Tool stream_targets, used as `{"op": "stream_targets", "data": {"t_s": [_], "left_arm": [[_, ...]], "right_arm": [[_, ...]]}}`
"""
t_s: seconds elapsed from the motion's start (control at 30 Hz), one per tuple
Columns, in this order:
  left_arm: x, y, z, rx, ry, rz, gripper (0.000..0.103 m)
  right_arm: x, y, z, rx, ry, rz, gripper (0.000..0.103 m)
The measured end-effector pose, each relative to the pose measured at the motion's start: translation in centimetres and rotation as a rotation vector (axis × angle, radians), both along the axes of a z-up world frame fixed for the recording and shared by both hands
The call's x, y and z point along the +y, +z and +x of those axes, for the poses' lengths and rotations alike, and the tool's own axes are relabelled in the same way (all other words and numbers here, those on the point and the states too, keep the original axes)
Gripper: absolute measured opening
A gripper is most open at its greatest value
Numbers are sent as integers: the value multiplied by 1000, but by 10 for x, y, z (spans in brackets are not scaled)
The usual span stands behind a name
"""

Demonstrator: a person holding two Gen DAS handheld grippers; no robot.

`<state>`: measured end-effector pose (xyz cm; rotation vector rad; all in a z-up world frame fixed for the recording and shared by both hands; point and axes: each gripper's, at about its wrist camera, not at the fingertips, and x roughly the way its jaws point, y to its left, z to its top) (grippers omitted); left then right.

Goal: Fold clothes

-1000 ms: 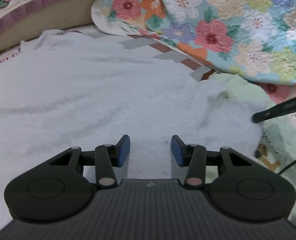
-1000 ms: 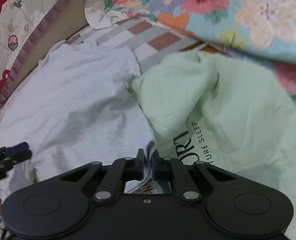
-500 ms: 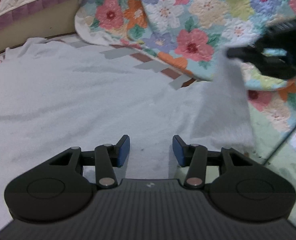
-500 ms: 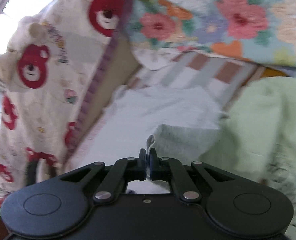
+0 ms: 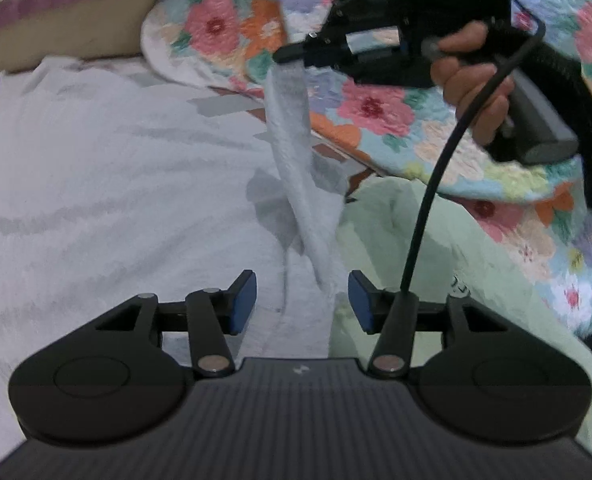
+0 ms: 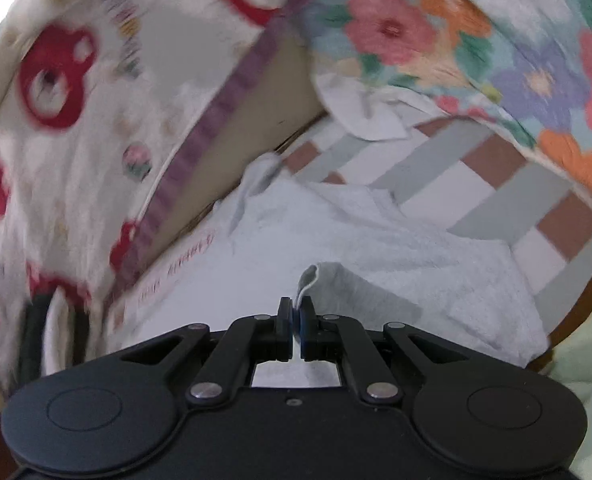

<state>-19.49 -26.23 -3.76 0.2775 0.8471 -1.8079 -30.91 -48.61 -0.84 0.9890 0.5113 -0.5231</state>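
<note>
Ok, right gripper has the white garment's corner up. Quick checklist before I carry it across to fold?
1. Right gripper shut on white garment: ok.
2. Pinched edge showing above the pads: ok.
3. Left gripper open, holding nothing: ok.
4. Lifted strip twisted narrow, not spread: not ok.
5. Green garment beside the fold line, touching or apart: cannot tell.
6. Cable hangs near the left fingers: not ok.

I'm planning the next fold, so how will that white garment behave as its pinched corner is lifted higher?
Probably floppy: the white garment hangs from the right gripper as a limp, twisted strip. It looks light, since a small pinch at its edge carries it. The rest will likely drag and bunch on the bed; the left gripper is open, pinning nothing.
</note>
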Motion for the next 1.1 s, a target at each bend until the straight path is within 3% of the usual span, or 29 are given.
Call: {"op": "stream_targets", "data": {"t_s": [0.1, 0.2, 0.27, 0.4, 0.47, 0.67, 0.77, 0.8, 0.83, 0.87, 1.1], "left_arm": [[1, -1, -3, -47, -10, 8, 52], [0, -4, -8, -79, -27, 32, 53], [-3, -6, -9, -89, -30, 49, 53], [-5, -10, -3, -28, -19, 80, 49], [-8, -11, 3, 29, -18, 111, 22], [-12, -14, 5, 76, -23, 119, 11], [-15, -15, 2, 76, -37, 115, 11], [-15, -15, 2, 78, -41, 117, 11], [-14, -15, 2, 81, -43, 117, 11], [-14, -14, 2, 82, -44, 116, 11], [-10, -4, 4, 85, -23, 81, 16]], "right_arm": [[-10, -26, -8, -29, -53, 107, 22], [-3, -34, -29, -31, -72, 81, 40], [7, -37, -44, -39, -64, 36, 41], [34, -55, -61, -55, -26, 79, 42], [47, -63, -70, -64, -6, 100, 42], [77, -76, -77, -33, 67, 117, 44], [82, -81, -66, 4, 112, 100, 41], [84, -80, -63, 17, 122, 87, 33], [87, -78, -61, 18, 128, 71, 17], [89, -75, -60, 19, 135, 54, 13], [105, -51, -49, 27, 173, -52, 8]]}}
